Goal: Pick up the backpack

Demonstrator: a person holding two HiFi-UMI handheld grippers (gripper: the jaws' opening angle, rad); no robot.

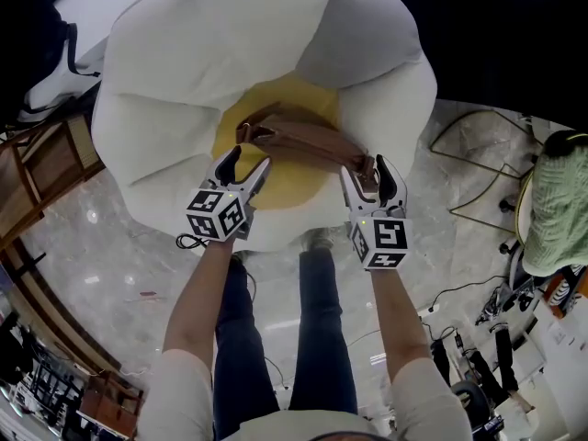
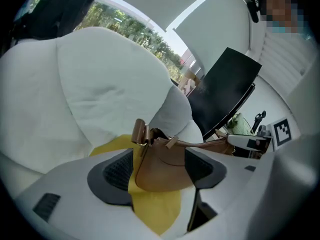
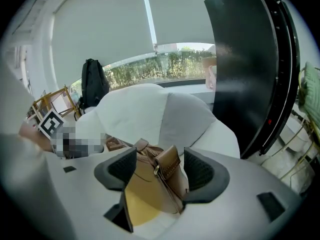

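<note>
A brown leather bag (image 1: 308, 143) lies across the yellow centre (image 1: 294, 186) of a big white flower-shaped cushion seat (image 1: 184, 53). My left gripper (image 1: 245, 162) is at the bag's left end, jaws open. In the left gripper view the bag's rounded end (image 2: 165, 161) sits between the two dark pads (image 2: 117, 173) of that gripper (image 2: 159, 169), with a strap buckle (image 2: 139, 132) above it. My right gripper (image 1: 366, 171) is at the bag's right end, also open. In the right gripper view the gripper (image 3: 160, 168) straddles the bag's strap tab (image 3: 169, 164).
A black backpack (image 3: 95, 81) stands on a wooden chair (image 3: 52, 101) by the window, behind the cushion. A tall black panel (image 3: 245, 59) is to the right. A wire-frame seat with a green knit cover (image 1: 559, 205) and cables (image 1: 459, 292) are on the marble floor.
</note>
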